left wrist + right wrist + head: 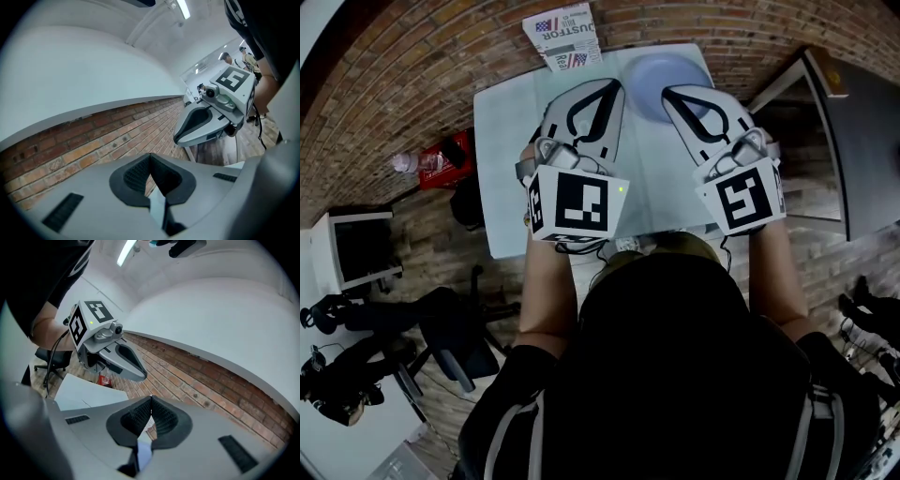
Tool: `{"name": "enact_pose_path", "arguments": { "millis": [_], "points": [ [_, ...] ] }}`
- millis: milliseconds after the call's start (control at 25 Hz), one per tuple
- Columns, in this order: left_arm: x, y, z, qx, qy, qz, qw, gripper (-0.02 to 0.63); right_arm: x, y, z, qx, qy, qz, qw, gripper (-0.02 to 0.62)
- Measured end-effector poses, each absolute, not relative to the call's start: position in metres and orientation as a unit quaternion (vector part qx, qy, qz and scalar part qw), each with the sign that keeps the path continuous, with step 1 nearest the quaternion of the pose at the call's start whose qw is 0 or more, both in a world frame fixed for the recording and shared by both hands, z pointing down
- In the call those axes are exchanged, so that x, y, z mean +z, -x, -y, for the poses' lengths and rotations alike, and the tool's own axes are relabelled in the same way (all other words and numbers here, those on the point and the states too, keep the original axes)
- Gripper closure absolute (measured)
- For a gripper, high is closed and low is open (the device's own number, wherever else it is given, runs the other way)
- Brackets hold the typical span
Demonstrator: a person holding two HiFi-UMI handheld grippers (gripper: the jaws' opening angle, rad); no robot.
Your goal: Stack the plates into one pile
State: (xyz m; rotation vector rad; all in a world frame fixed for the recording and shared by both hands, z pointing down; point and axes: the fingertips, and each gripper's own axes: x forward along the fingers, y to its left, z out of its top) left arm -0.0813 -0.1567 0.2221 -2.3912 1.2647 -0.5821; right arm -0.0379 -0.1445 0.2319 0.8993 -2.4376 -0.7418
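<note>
Plates [670, 70] sat in one blue pile, upper centre; with left gripper [614, 86] and right gripper [667, 92] pressed together empty, I judged only withdrawal remained.

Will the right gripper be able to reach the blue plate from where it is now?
Probably yes. In the head view the right gripper reaches over the blue plate on the table, and nothing lies between them. Its jaws are shut and empty, so they must open first.
</note>
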Motion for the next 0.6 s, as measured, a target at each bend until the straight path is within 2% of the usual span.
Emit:
{"name": "enact_pose_path", "arguments": {
  "millis": [600],
  "points": [
    [0.223,0.103,0.133,-0.196,0.856,-0.441,0.183,0.584,0.235,0.061,0.123,-0.275,-0.327,0.877,0.22,0.56]
  ]
}}
